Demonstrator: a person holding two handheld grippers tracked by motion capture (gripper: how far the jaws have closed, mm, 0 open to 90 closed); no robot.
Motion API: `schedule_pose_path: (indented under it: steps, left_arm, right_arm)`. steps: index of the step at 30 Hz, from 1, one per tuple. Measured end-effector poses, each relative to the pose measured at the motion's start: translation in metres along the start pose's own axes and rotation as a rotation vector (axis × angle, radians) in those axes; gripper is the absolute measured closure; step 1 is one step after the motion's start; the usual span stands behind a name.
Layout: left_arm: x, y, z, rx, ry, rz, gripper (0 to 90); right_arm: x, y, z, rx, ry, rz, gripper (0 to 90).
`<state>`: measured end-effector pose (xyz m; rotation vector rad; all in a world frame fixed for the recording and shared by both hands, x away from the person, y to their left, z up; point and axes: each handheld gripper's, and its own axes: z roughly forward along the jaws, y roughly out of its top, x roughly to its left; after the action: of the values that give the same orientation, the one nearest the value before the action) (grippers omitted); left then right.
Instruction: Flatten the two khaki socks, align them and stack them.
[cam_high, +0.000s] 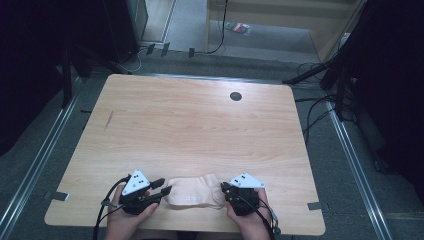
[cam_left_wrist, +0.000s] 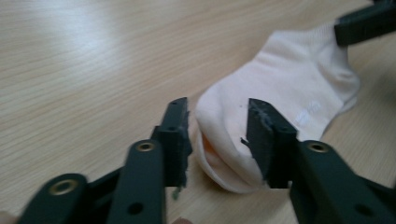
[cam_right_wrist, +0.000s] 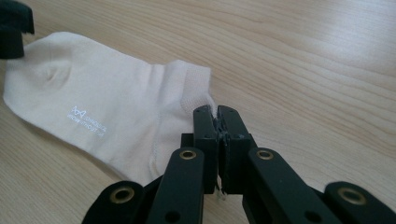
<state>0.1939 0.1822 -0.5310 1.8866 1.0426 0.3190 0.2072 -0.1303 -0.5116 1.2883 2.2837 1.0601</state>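
A cream ankle sock (cam_high: 192, 192) lies flat near the front edge of the wooden table (cam_high: 200, 125), between the two hand-held grippers. My left gripper (cam_high: 162, 186) is at the sock's toe end. In the left gripper view its jaws (cam_left_wrist: 217, 135) stand apart around the toe of the sock (cam_left_wrist: 289, 84), and the pads do not press it. My right gripper (cam_high: 223, 189) is at the cuff end. In the right gripper view its jaws (cam_right_wrist: 216, 114) are shut on a thin edge of the sock's cuff (cam_right_wrist: 107, 98).
A dark round hole (cam_high: 235, 96) sits in the table's far right part. The rest of the tabletop is bare wood. Cables (cam_high: 315, 107) and dark stands lie on the floor around the table, with metal rails along both sides.
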Motion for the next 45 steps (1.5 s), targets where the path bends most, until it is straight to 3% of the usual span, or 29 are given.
schedule_pose_path:
  steps: [1, 2, 3, 4, 6, 8, 10, 14, 15, 17, 18, 19, 22, 25, 29, 32, 34, 36, 37, 38, 39, 40, 42, 43, 44, 45]
  left_arm:
    - [0.004, 0.000, -0.001, -0.013, -0.021, -0.022, 56.1]
    - [0.012, 0.000, -0.003, -0.037, -0.062, -0.084, 55.5]
    - [0.016, -0.001, -0.004, -0.042, -0.078, -0.107, 55.7]
    - [0.016, -0.001, -0.004, -0.042, -0.078, -0.107, 56.3]
    - [0.024, -0.002, -0.003, -0.051, -0.110, -0.149, 57.7]
    - [0.027, -0.003, -0.001, -0.037, -0.130, -0.152, 58.9]
    - [0.023, -0.003, 0.005, -0.008, -0.145, -0.123, 62.4]
    - [0.014, -0.004, 0.015, 0.029, -0.113, -0.075, 64.0]
    - [0.012, -0.004, 0.018, 0.043, -0.094, -0.063, 64.0]
    - [0.006, -0.004, 0.023, 0.081, -0.010, 0.000, 62.4]
    - [0.006, -0.004, 0.023, 0.081, -0.010, 0.000, 61.3]
    - [0.003, -0.004, 0.026, 0.098, 0.025, 0.024, 59.5]
    - [0.002, -0.004, 0.025, 0.088, 0.022, 0.032, 60.4]
    - [0.002, -0.004, 0.022, 0.069, -0.011, 0.039, 73.4]
    - [0.003, -0.004, 0.022, 0.074, 0.000, 0.053, 81.7]
    - [0.003, -0.005, 0.023, 0.096, 0.017, 0.061, 81.9]
    - [0.001, -0.006, 0.023, 0.098, 0.049, 0.084, 75.6]
    - [0.000, -0.005, 0.023, 0.086, 0.049, 0.077, 70.5]
    - [0.002, -0.004, 0.019, 0.056, 0.025, 0.045, 59.1]
    - [0.002, -0.004, 0.019, 0.056, 0.025, 0.045, 55.5]
    - [0.005, -0.002, 0.015, 0.030, 0.011, 0.015, 54.6]
    - [0.005, -0.001, 0.012, 0.007, 0.001, -0.003, 54.6]
    - [0.004, 0.002, 0.002, -0.055, -0.030, -0.006, 64.8]
    - [0.004, 0.002, 0.002, -0.055, -0.030, -0.006, 70.2]
    - [0.002, 0.002, 0.001, -0.060, -0.050, -0.004, 70.2]
    - [-0.004, 0.003, 0.005, -0.031, -0.089, 0.018, 73.0]
  right_arm:
    - [-0.001, 0.000, 0.001, 0.005, 0.003, 0.003, 87.9]
    - [-0.001, -0.001, 0.001, 0.006, 0.003, 0.002, 87.8]
    - [-0.001, -0.001, 0.001, 0.007, 0.002, 0.002, 87.7]
    - [-0.001, -0.001, 0.001, 0.007, 0.002, 0.002, 87.7]
    - [-0.001, -0.001, 0.000, 0.011, -0.015, 0.004, 87.7]
    - [-0.002, -0.001, 0.001, 0.014, -0.022, -0.001, 87.7]
    - [-0.002, -0.002, 0.003, 0.026, -0.028, -0.006, 87.7]
    - [-0.002, -0.003, 0.005, 0.038, -0.032, -0.011, 87.6]
    - [-0.002, -0.003, 0.006, 0.042, -0.031, -0.013, 87.6]
    - [-0.001, -0.003, 0.006, 0.047, -0.034, -0.016, 87.5]
    - [-0.001, -0.003, 0.006, 0.049, -0.035, -0.019, 87.4]
    - [-0.001, -0.003, 0.007, 0.054, -0.037, -0.020, 87.4]
    - [-0.002, -0.003, 0.008, 0.059, -0.041, -0.019, 87.4]
    - [-0.002, -0.003, 0.007, 0.049, -0.038, -0.019, 87.5]
    - [-0.001, -0.002, 0.005, 0.041, -0.036, -0.018, 87.5]
    - [-0.001, -0.003, 0.006, 0.051, -0.032, -0.023, 87.5]
    - [-0.001, -0.004, 0.008, 0.069, -0.029, -0.030, 87.3]
    - [-0.002, -0.004, 0.010, 0.085, -0.018, -0.029, 85.8]
    - [-0.003, -0.005, 0.011, 0.098, -0.004, -0.019, 73.9]
    - [-0.003, -0.005, 0.011, 0.098, -0.004, -0.019, 73.9]
    - [-0.003, -0.004, 0.007, 0.048, -0.012, -0.010, 63.6]
    - [-0.003, -0.004, 0.007, 0.048, -0.012, -0.010, 63.6]
    - [-0.001, -0.001, -0.004, -0.047, -0.013, -0.002, 66.2]
    - [-0.001, -0.001, -0.004, -0.047, -0.013, -0.002, 66.2]
    - [0.001, 0.000, -0.007, -0.072, 0.003, -0.002, 70.5]
    - [0.006, 0.000, -0.007, -0.071, 0.033, -0.006, 76.7]
